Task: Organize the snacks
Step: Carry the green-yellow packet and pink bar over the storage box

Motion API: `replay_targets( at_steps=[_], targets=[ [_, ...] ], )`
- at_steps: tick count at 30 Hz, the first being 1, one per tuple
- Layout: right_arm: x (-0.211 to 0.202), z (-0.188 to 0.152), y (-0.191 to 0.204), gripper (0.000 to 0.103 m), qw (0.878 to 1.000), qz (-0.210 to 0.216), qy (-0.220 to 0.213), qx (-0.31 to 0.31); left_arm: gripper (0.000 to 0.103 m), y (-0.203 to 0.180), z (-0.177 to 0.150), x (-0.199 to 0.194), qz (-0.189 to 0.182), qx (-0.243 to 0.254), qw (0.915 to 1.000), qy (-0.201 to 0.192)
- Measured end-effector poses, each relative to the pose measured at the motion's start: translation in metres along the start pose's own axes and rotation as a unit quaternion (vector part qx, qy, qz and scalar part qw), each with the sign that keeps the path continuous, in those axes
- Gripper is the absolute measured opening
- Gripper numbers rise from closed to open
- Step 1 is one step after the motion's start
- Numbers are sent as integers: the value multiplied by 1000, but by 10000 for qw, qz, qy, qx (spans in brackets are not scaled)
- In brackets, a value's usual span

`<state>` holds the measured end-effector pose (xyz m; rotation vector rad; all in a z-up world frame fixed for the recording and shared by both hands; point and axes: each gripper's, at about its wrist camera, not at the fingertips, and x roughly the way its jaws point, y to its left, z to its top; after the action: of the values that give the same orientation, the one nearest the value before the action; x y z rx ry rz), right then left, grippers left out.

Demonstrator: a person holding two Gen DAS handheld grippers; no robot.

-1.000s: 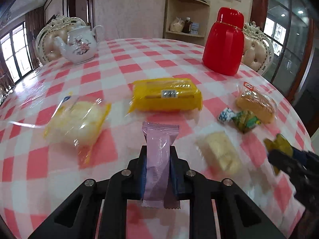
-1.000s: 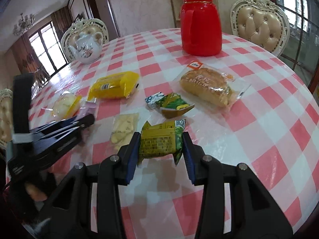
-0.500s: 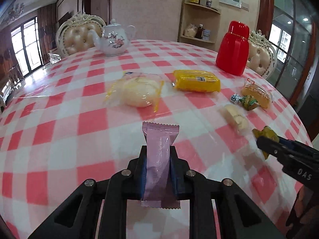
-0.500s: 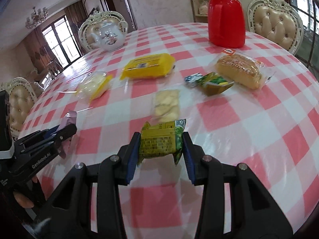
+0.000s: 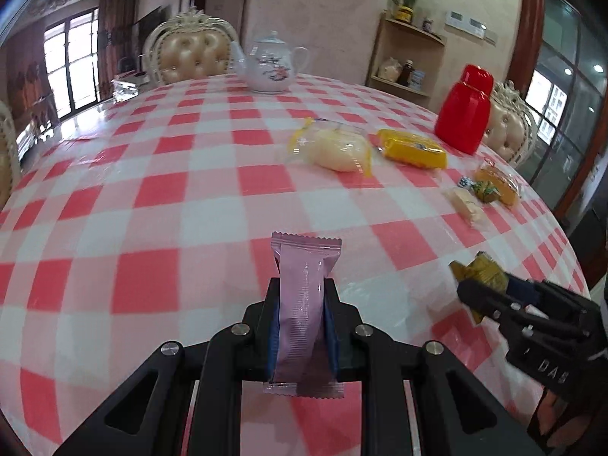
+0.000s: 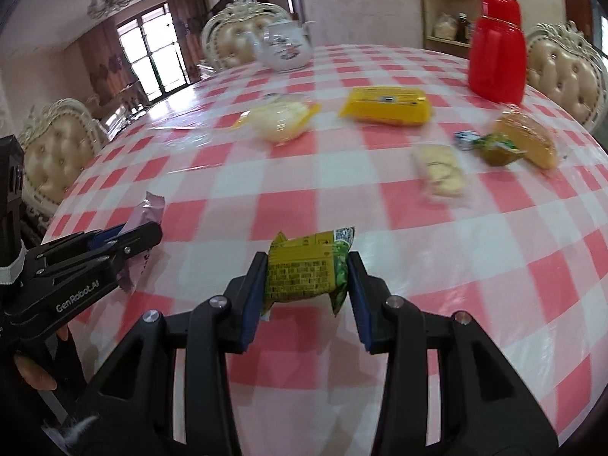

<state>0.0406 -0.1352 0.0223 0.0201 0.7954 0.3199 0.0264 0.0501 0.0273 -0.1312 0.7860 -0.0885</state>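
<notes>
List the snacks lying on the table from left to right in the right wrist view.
Pale bun in clear wrap → yellow packet → pale biscuits in clear wrap → small blue-and-white sweet → green packet → brown bread roll.

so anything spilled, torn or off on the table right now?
Nothing stands out. The left gripper is shut on the pink packet, the right gripper on the green-yellow packet. The other wrapped snacks lie scattered but look intact; teapot and red jug stand upright.

Left gripper (image 5: 302, 296) and right gripper (image 6: 307, 269), matte black plastic, blue pads, silver screws, white "GenRobot.AI" lettering
</notes>
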Motion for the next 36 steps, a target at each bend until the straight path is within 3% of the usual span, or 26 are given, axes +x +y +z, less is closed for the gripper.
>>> replay_targets(
  at_steps=[7,10,20,36],
  targets=[
    [-1,-8,39,45,9997,202,-6,-123,21,19,-13,-20,216,-153,9994,-227],
    [-5,-12,55,45,9995,289,-33,-157,21,36,-19,-27,195,-436,9986,-221],
    [-11,-19,110,45,9965,743,-91,-380,21,69,-46,-76,671,-699,9940,-507],
    [-14,-43,210,45,9805,1502,62,-1264,21,155,-108,-162,1488,-919,9832,-517]
  ],
)
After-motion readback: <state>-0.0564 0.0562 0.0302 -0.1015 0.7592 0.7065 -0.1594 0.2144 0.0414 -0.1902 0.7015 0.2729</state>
